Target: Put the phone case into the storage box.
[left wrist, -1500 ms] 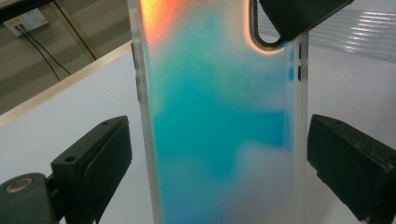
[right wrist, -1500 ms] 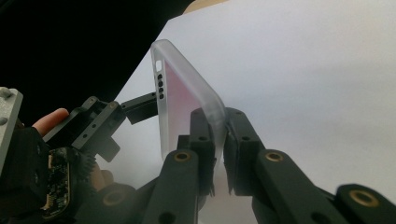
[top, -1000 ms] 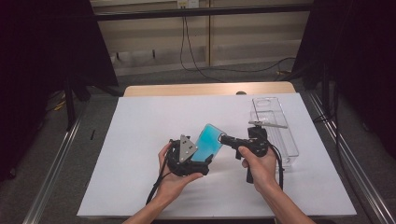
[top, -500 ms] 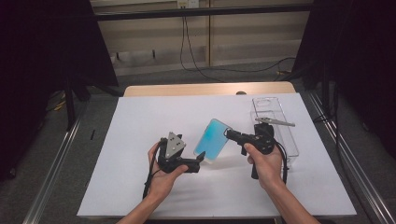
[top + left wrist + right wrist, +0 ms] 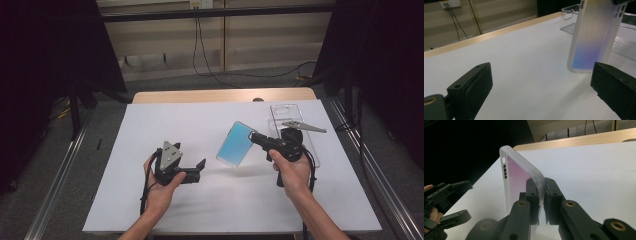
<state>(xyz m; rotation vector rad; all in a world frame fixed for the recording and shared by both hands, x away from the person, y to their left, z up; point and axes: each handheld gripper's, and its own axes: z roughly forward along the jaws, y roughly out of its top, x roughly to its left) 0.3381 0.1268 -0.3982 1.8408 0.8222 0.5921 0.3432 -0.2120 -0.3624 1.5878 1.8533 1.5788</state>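
Observation:
A phone case point(image 5: 236, 144) with a frosted rim and a blue, shimmering back hangs tilted just above the white table top point(image 5: 200, 125). My right gripper point(image 5: 254, 136) is shut on its right edge. In the right gripper view the black jaws pinch the rim of the phone case point(image 5: 516, 175) near a corner. My left gripper point(image 5: 197, 171) is held left of the case and apart from it, jaws open with nothing between them. In the left gripper view the case point(image 5: 594, 35) hangs beyond the wide-open jaws. The left gripper point(image 5: 461, 201) also shows at the left of the right gripper view.
A clear plastic tray point(image 5: 280, 111) lies at the right side of the table, behind my right hand. A wooden table edge point(image 5: 220, 95) runs along the back. Dark curtains and metal rails flank the table.
My left gripper has drawn away to the left from the phone case, which it was close against a second ago. The right gripper has kept its hold and stayed almost in place.

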